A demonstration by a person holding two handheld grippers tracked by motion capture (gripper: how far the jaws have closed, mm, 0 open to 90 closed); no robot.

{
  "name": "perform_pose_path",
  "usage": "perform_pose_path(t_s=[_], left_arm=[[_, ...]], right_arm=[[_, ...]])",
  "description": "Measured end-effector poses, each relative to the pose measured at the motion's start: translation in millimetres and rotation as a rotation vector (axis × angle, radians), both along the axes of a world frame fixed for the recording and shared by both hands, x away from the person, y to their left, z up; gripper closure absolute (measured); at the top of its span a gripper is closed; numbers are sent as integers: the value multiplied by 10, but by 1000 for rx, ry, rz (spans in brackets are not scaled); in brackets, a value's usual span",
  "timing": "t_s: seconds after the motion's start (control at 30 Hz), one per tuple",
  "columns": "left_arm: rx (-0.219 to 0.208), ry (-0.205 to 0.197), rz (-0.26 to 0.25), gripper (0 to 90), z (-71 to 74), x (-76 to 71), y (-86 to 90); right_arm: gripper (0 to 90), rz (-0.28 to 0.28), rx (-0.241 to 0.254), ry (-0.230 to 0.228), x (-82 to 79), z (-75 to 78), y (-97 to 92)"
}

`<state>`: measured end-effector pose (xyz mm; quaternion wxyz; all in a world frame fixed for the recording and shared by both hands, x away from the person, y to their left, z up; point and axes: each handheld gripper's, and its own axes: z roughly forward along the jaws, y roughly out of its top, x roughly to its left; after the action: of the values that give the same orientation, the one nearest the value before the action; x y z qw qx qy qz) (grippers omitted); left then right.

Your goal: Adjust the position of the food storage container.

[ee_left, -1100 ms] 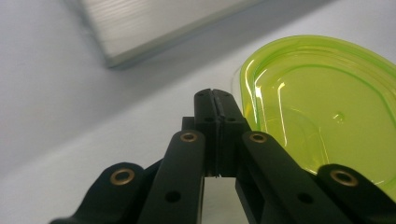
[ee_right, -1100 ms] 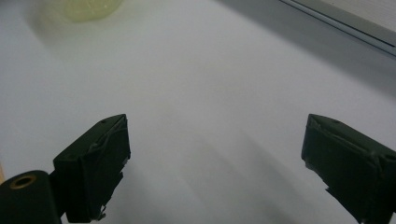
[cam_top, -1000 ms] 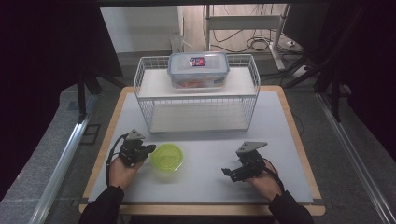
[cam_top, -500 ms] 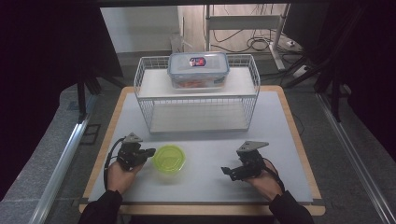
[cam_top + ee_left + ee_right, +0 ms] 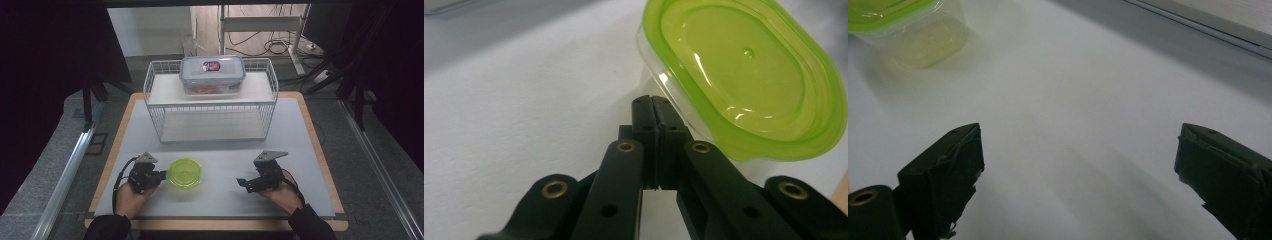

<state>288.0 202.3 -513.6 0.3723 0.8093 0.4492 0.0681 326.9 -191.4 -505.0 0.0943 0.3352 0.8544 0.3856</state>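
Observation:
A small clear tub with a lime-green lid stands on the white mat near the front left. My left gripper sits just left of it, shut with nothing between its jaws. In the left gripper view the closed tips rest at the tub's clear wall below the green lid; whether they touch it I cannot tell. My right gripper is held low at the front right, pointing left towards the tub, and stands open. In the right gripper view its wide gap frames bare mat, with the tub far off.
A white wire rack stands at the back middle of the table. On its top shelf sits a clear lock-lid box with something red inside. The wooden table edge borders the mat. Bare mat lies between the two grippers.
My left gripper has slid a little towards the near edge, staying shut beside the tub. The right gripper has kept still.

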Motion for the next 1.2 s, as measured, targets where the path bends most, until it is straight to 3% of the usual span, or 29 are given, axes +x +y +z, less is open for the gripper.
perform_pose_path(t_s=[0.23,0.4,0.73,1.2], left_arm=[[14,50,-8,893,-100,53,2],[49,88,-54,893,-183,72,-73],[61,62,-93,894,-180,92,-298],[54,39,-182,893,-158,83,-696]], right_arm=[[87,-6,-9,3,2,11,-8],[91,-7,-18,7,6,1,-10],[113,-12,-19,17,14,10,-27],[210,-29,-23,55,41,56,-111]])
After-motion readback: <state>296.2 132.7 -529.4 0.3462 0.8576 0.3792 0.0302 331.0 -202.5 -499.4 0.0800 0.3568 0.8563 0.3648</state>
